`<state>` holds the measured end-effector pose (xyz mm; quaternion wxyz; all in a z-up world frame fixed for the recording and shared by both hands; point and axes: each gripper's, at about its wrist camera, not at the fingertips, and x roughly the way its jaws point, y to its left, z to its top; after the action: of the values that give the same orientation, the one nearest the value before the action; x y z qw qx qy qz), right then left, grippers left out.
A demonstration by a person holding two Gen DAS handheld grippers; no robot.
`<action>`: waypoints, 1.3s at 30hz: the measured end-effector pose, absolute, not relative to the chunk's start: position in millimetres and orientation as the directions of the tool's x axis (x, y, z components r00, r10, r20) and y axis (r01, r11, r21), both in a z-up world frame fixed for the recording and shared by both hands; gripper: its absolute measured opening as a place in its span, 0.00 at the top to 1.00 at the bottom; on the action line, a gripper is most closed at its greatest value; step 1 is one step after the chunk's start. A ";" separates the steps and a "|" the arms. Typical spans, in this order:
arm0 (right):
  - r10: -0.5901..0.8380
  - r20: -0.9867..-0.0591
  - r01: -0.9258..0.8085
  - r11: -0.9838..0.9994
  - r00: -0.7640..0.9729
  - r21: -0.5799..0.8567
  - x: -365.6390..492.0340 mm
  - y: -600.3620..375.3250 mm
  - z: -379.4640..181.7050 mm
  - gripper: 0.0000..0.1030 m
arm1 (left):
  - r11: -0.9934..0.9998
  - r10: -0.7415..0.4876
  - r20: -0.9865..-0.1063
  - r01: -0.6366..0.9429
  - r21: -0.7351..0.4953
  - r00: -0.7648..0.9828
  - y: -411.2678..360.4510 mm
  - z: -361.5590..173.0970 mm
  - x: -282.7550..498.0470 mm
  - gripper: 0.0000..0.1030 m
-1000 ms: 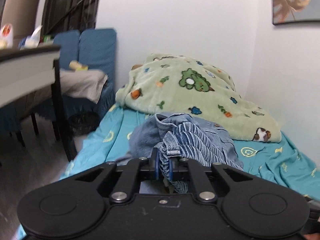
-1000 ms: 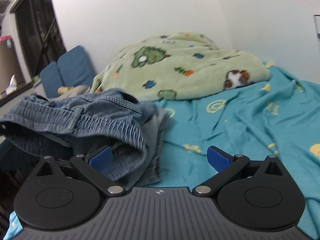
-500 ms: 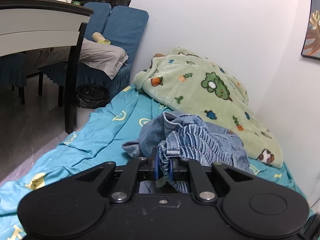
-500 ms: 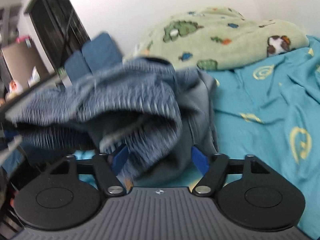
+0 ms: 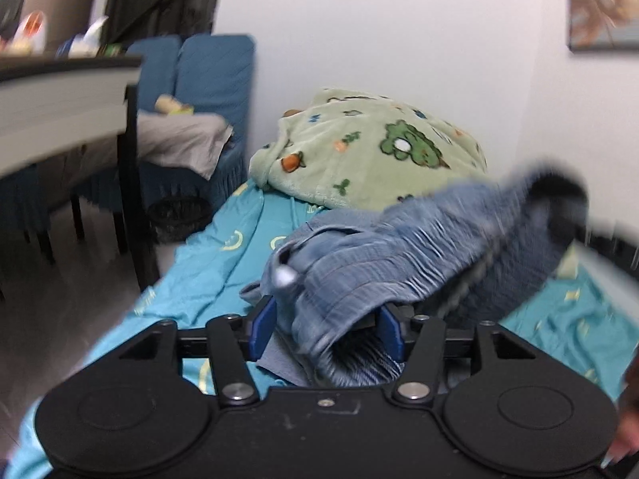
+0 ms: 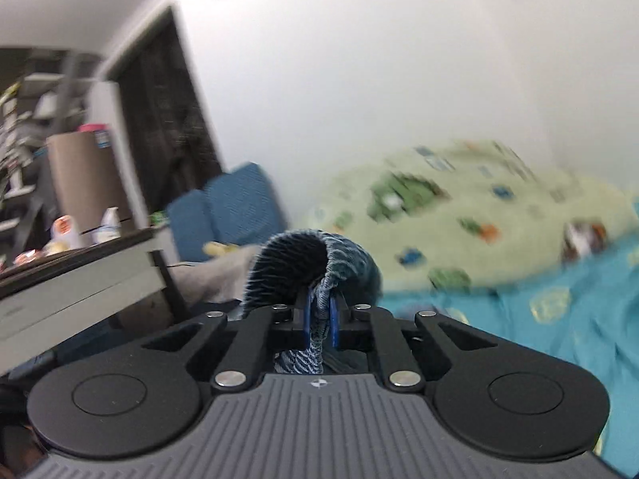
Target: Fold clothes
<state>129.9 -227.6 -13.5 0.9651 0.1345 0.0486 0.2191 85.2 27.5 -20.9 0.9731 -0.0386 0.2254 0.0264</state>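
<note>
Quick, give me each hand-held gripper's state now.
Left hand-held gripper: opening, denim garment loose between its jaws.
Right hand-held gripper: closing, pinching the denim garment.

A pale green fleece blanket [image 5: 371, 147] printed with little animals and carrots lies heaped against the white wall at the far end of a bed spread with a turquoise sheet [image 5: 223, 275]. Beside the bed stand blue-covered chairs [image 5: 207, 80], a grey cloth [image 5: 179, 143] draped over one seat. A dark-legged table [image 5: 60, 92] carries blurred bottles and packets.

Bunched blanket [image 5: 371, 147] blocks ahead; sheet [image 5: 215, 263] leftward lies open.
</note>
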 end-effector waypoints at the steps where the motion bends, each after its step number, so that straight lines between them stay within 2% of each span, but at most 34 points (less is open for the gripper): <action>1: 0.452 -0.013 -0.436 0.867 0.892 0.241 123.6 -223.7 -5.8 0.92 | 0.997 0.041 -0.433 -0.063 -0.035 0.900 23.3 -21.4 83.6 0.50; 6: 0.545 0.091 -0.552 0.817 0.834 0.166 102.5 -221.4 26.4 0.93 | 0.998 0.056 -0.397 -0.038 0.052 0.916 11.4 -26.3 80.3 0.49; 9: 0.555 0.071 -0.559 0.814 0.829 0.159 107.7 -222.8 22.3 0.93 | 0.994 0.065 -0.381 -0.028 0.104 0.922 4.6 -30.1 82.0 0.55; 12: 0.536 -0.013 -0.521 0.825 0.844 0.218 124.8 -230.1 1.9 0.93 | 0.990 0.070 -0.435 -0.010 0.139 0.898 1.0 -41.2 87.9 0.57; 15: 0.472 -0.147 -0.435 0.872 0.869 0.225 136.8 -237.1 -19.7 0.92 | 0.992 0.055 -0.501 0.012 0.129 0.863 3.0 -53.6 92.6 0.57; 18: 0.416 -0.259 -0.355 0.901 0.872 0.249 139.0 -242.9 -37.1 0.85 | 0.989 0.054 -0.550 0.032 0.146 0.833 0.5 -64.1 95.2 0.57; 20: 0.384 -0.308 -0.315 0.915 0.871 0.251 132.7 -246.7 -45.6 0.67 | 0.982 0.071 -0.558 0.042 0.187 0.827 -4.7 -69.3 94.4 0.58; 23: 0.386 -0.364 -0.271 0.905 0.847 0.329 116.8 -255.3 -50.8 0.55 | 0.976 0.084 -0.545 0.042 0.215 0.834 -7.5 -70.8 92.0 0.61; 25: 0.387 -0.438 -0.248 0.906 0.811 0.342 105.3 -256.3 -56.9 0.50 | 0.977 0.092 -0.524 0.024 0.210 0.847 -4.9 -68.4 90.6 0.66; 29: 0.322 -0.567 -0.218 0.945 0.758 0.244 86.9 -246.5 -72.1 0.45 | 0.991 0.107 -0.507 -0.049 0.127 0.856 10.2 -60.7 91.7 0.85; 31: 0.316 -0.605 -0.222 0.948 0.731 0.227 85.0 -243.3 -78.4 0.44 | 0.990 0.143 -0.489 -0.115 0.087 0.860 20.3 -55.6 89.9 0.90; 35: 0.317 -0.680 -0.247 0.948 0.661 0.201 86.5 -236.5 -90.1 0.43 | 0.960 0.217 -0.502 -0.275 -0.044 0.837 53.1 -48.1 91.2 0.91; 39: 0.281 -0.740 -0.298 0.948 0.612 0.113 91.6 -222.5 -106.2 0.43 | 0.898 0.256 -0.598 -0.415 -0.143 0.760 86.2 -55.7 99.9 0.91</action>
<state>91.6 -222.5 -106.2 0.8976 -0.0105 0.4101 0.1612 99.9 86.2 -55.7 0.9283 -0.1347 0.2958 0.1808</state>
